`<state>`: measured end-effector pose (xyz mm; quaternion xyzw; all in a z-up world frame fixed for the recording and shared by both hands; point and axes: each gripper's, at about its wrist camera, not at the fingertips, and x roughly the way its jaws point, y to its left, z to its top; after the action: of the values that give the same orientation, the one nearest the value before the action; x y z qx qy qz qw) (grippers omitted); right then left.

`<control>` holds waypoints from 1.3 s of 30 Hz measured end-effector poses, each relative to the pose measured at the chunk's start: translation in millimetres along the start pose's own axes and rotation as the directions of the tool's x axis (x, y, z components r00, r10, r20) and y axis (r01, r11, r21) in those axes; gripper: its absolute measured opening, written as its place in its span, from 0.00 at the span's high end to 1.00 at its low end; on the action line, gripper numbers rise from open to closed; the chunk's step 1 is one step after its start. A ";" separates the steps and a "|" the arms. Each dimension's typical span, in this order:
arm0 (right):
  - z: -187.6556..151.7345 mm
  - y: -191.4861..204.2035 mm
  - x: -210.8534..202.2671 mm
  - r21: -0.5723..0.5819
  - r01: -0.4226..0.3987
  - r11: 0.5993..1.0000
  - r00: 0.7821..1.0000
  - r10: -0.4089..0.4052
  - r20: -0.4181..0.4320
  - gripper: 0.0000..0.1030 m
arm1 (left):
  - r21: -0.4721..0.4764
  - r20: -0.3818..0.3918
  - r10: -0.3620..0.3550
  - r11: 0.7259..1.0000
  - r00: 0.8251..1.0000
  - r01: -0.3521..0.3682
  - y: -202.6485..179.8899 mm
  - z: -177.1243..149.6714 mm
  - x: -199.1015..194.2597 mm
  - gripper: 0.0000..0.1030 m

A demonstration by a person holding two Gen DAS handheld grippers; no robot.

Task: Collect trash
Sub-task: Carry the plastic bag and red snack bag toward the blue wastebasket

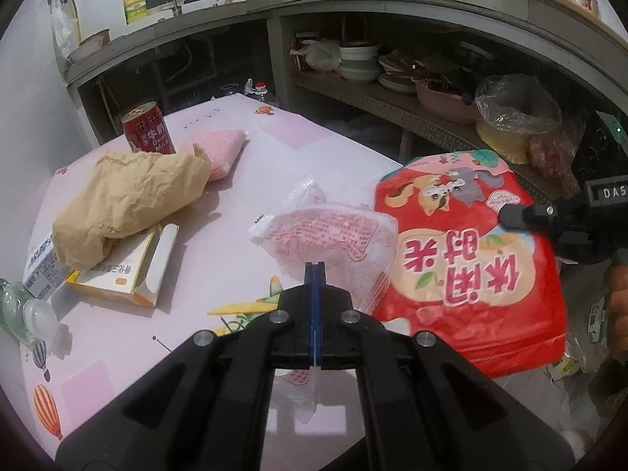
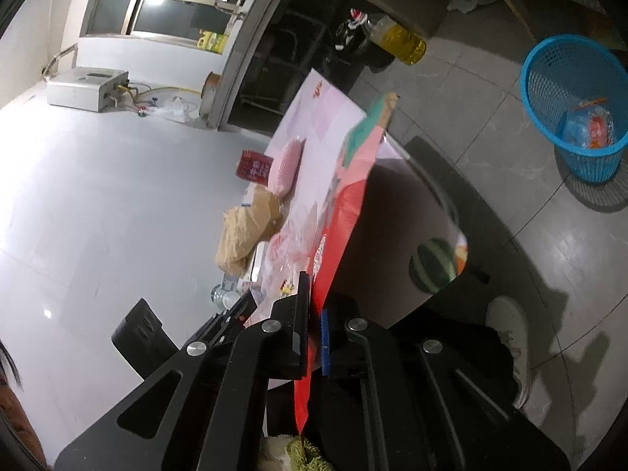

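The red snack bag (image 1: 471, 259), printed with cartoon animals, is pinched in the right gripper (image 2: 314, 314); the left gripper (image 1: 314, 271) pinches a clear wrapper (image 1: 333, 235).

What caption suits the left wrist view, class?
Left gripper shut on clear plastic wrapper; right gripper pinches red snack bag above pink table.

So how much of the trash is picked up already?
One wrapper is already in the blue basket. The left gripper holds a clear wrapper, the right gripper the red snack bag. The can, paper bag and boxes still wait on the table.
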<state>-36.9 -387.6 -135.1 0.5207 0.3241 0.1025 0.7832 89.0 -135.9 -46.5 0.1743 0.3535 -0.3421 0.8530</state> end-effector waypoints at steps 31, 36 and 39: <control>10.3 -11.5 -40.9 0.026 -0.007 1.000 0.993 0.004 0.114 0.96 | 0.030 0.034 0.007 1.000 0.999 -0.008 -9.9 9.5 -6.5 1.00; 11.6 -14.9 -48.9 0.046 -0.031 0.998 0.990 0.025 0.139 0.96 | 0.024 0.052 -0.014 1.000 0.999 0.012 -9.7 17.0 -10.6 1.00; 14.2 -16.5 -59.8 0.060 -0.047 0.997 0.983 0.036 0.178 0.96 | 0.019 0.069 -0.049 0.999 0.996 0.048 -11.2 28.5 -13.0 1.00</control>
<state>-77.2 -435.3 -122.1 0.5590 0.2456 0.0619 0.7895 88.2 -153.2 -18.1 0.1611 0.3250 -0.3717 0.8546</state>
